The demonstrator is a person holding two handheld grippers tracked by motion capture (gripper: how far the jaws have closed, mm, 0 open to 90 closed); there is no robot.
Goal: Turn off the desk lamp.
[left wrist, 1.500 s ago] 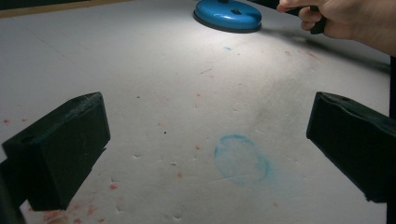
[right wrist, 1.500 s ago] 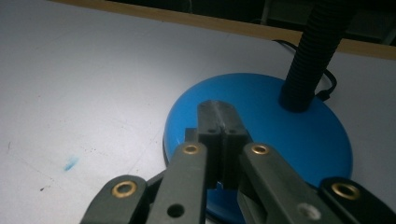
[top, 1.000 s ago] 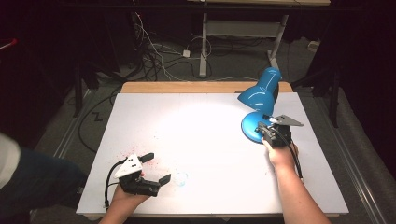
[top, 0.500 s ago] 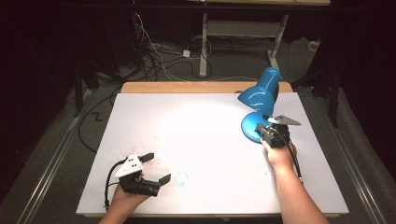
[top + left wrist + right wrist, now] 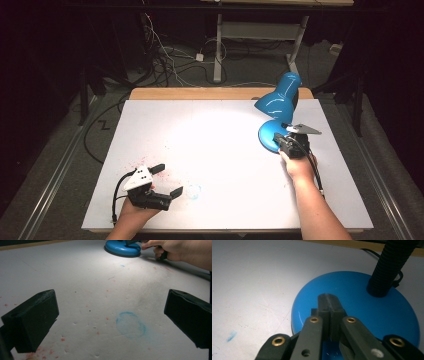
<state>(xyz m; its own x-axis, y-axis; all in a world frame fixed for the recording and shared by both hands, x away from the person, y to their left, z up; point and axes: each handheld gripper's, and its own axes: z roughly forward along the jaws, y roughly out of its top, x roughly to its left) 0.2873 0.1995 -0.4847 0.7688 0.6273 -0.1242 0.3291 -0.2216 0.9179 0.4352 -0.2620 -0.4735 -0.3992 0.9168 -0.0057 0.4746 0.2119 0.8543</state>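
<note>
Lamp [image 5: 280,102], blue, standing at far right of white surface [image 5: 220,135], head lit and tilted left; right gripper [image 5: 328,302] over its round base [image 5: 357,305], jaws pressed together; left gripper [image 5: 165,179] near front left, jaws wide apart above blue ring stain [image 5: 131,323].

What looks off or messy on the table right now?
The white tabletop is stained: a smudged blue ring mark lies in front of the open left gripper, with red specks scattered around it. The blue desk lamp stands upright and lit; nothing is spilled or toppled.
</note>
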